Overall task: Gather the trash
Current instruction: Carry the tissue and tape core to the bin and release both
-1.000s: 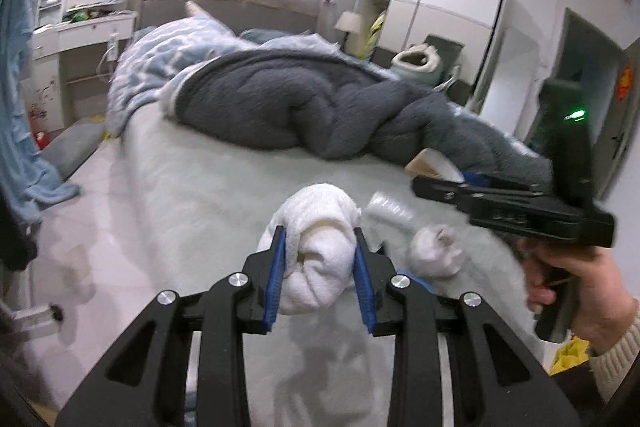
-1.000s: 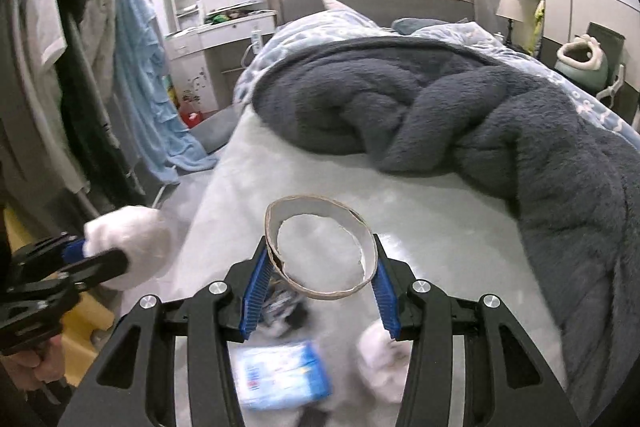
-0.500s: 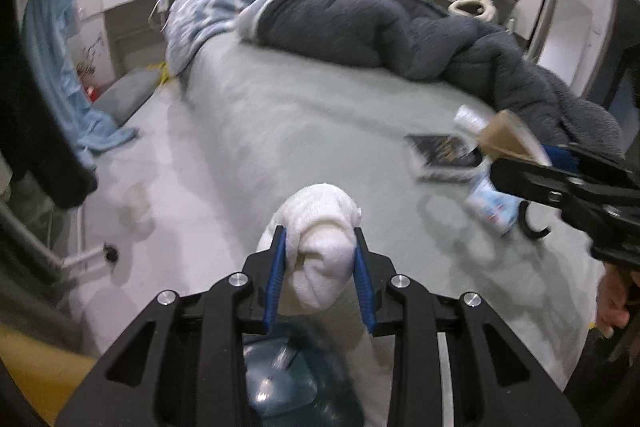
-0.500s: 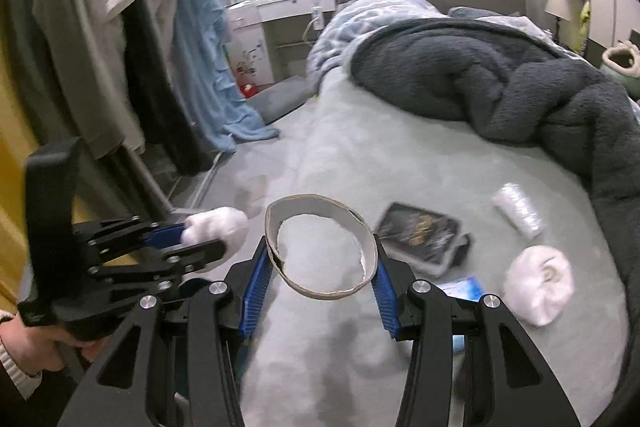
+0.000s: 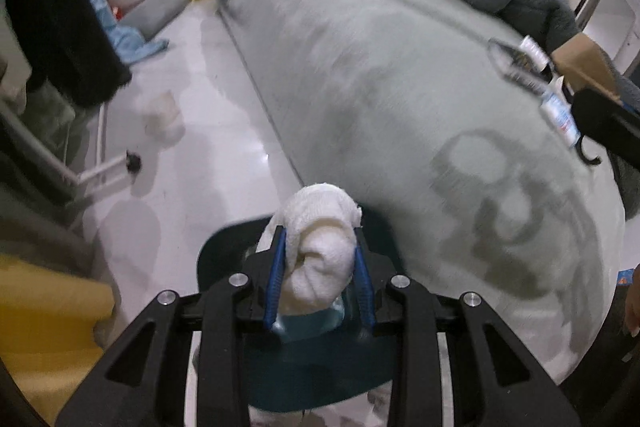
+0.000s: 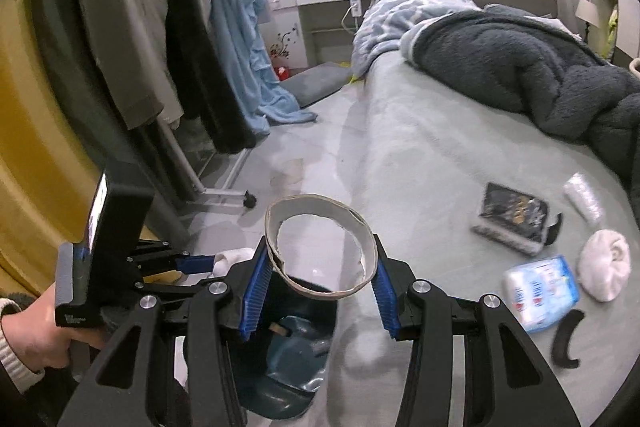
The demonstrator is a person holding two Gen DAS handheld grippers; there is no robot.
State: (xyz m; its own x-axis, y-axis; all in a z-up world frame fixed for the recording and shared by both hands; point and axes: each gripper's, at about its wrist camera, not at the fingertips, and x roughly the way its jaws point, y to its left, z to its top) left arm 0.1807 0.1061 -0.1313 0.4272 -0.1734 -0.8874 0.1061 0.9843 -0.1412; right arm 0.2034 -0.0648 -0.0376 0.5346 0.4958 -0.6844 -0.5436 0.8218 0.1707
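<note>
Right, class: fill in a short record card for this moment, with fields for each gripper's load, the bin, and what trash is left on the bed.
left gripper: shut on a crumpled white tissue wad, above the bin
right gripper: shut on a cardboard tape ring, over the bin's rim
bin: dark teal, on the floor beside the bed, open
left on bed: white wad, blue-white packet, dark box, clear wrapper, black curved piece
</note>
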